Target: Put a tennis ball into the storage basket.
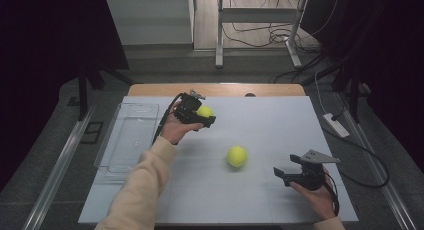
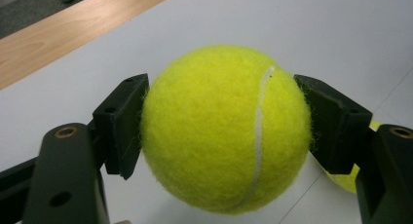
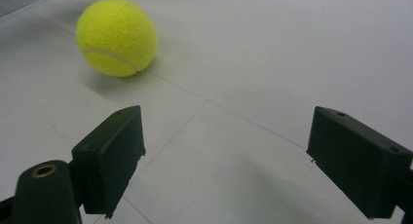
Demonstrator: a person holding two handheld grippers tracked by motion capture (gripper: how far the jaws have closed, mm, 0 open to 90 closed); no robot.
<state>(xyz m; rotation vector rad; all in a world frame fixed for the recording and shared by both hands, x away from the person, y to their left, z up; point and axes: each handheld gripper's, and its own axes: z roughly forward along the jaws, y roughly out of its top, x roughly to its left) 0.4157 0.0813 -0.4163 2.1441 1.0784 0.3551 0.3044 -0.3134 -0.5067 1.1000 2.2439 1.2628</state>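
A yellow tennis ball (image 2: 226,129) is clamped between the black jaws of my left gripper (image 2: 221,131), lifted off the white table. From above, that held tennis ball (image 1: 204,111) and the left gripper (image 1: 202,116) hang over the table's far left-centre part. A second tennis ball (image 1: 236,156) lies loose near the table's middle; the right gripper view has this second ball (image 3: 117,36) at upper left. My right gripper (image 1: 284,174) rests low at the near right, open, with bare table between its jaws (image 3: 224,165).
A clear plastic tray (image 1: 128,138) sits along the left edge of the white table (image 1: 270,125). A wooden strip (image 1: 215,89) runs along the far edge. Beyond it stand metal table legs (image 1: 219,35) and loose cables on the floor.
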